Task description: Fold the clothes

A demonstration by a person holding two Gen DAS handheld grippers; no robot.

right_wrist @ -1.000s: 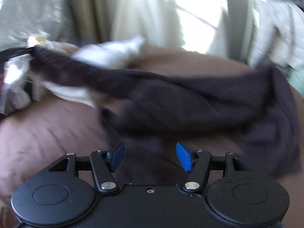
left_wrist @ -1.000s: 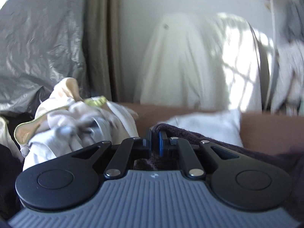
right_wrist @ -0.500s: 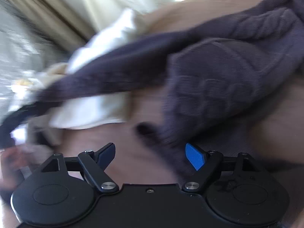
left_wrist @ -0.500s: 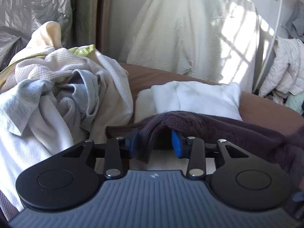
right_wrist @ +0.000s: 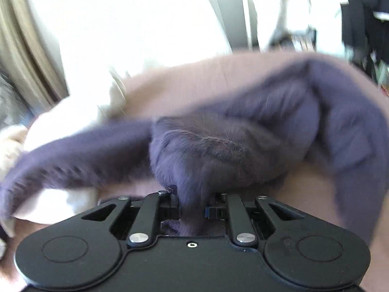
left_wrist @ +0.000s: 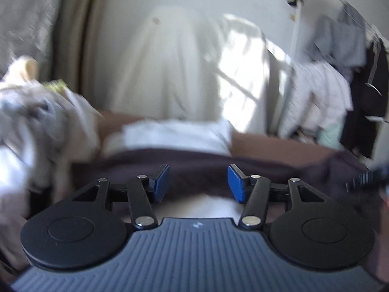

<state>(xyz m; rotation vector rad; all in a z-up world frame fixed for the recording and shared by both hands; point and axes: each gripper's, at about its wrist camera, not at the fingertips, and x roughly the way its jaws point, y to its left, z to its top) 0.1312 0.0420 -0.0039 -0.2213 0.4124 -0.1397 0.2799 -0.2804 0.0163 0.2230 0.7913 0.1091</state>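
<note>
Dark purple knit sweater (right_wrist: pixel 218 141), sprawled on brown bedding (right_wrist: pixel 184 82) for folding: right gripper (right_wrist: pixel 192 210), jaws just closing, pinches a bunched fold; left gripper (left_wrist: pixel 198 182), just opening, stands empty above its edge.

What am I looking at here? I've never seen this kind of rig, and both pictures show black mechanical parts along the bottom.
A person holds a two-finger gripper in each hand; each carries a camera looking forward along its fingers. In the left view, the left gripper has just been opening: its blue pads stand apart, pressing on nothing. In the right view, the right gripper has just closed on a dark purple sweater. The sweater is draped across a brown bed cover, near a folded white garment and a heap of unfolded laundry.
</note>
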